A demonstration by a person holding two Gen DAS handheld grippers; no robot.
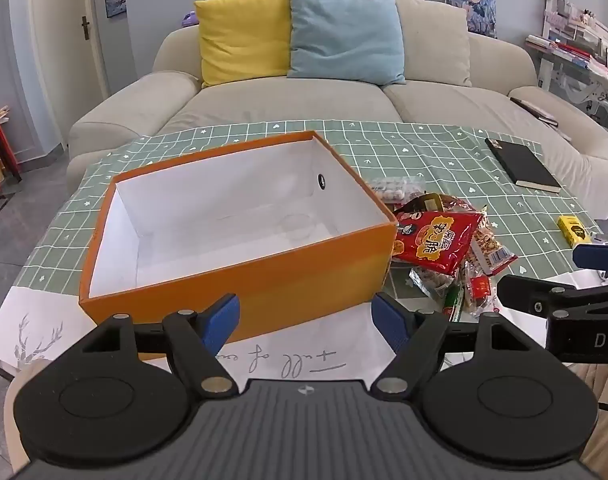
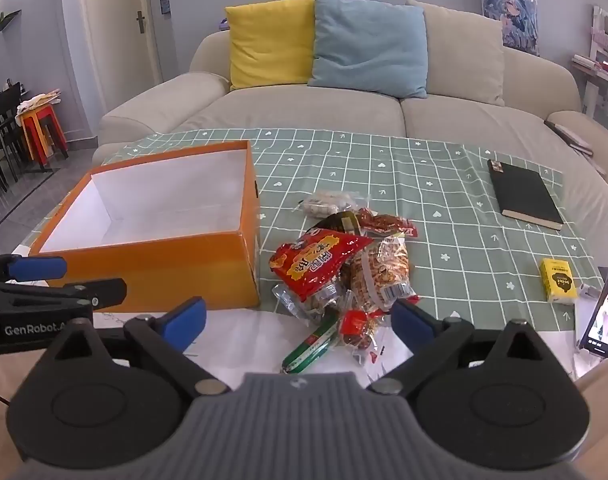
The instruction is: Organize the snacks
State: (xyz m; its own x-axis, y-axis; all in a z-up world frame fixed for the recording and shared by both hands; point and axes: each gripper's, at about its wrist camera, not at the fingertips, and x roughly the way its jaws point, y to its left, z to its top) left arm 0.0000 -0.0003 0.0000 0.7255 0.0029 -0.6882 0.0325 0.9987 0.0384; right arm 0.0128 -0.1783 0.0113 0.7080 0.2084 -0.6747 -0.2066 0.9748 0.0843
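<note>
Hovering above the near edge of the green checked tabletop [image 1: 424,148]: left claw [image 1: 306,322], blue pads spread wide, gripping nothing, pointing at the open orange cardboard box with white lining [image 1: 240,276]; box sitting empty, left of the snacks; right claw [image 2: 300,322] likewise released, jaws wide, nothing between the pads, tilting down over the heap of snack packets [image 2: 344,276]; heap lying just right of the box, red crinkly bag with yellow lettering [image 2: 316,264] on top, green stick-shaped packet [image 2: 310,346] nearest, clear bag of nuts [image 2: 328,204] at the far side; black notebook [image 2: 524,196] and small yellow carton [image 2: 558,286] resting well apart on the right; beige sofa with yellow and blue cushions [image 2: 304,108] sitting behind.
</note>
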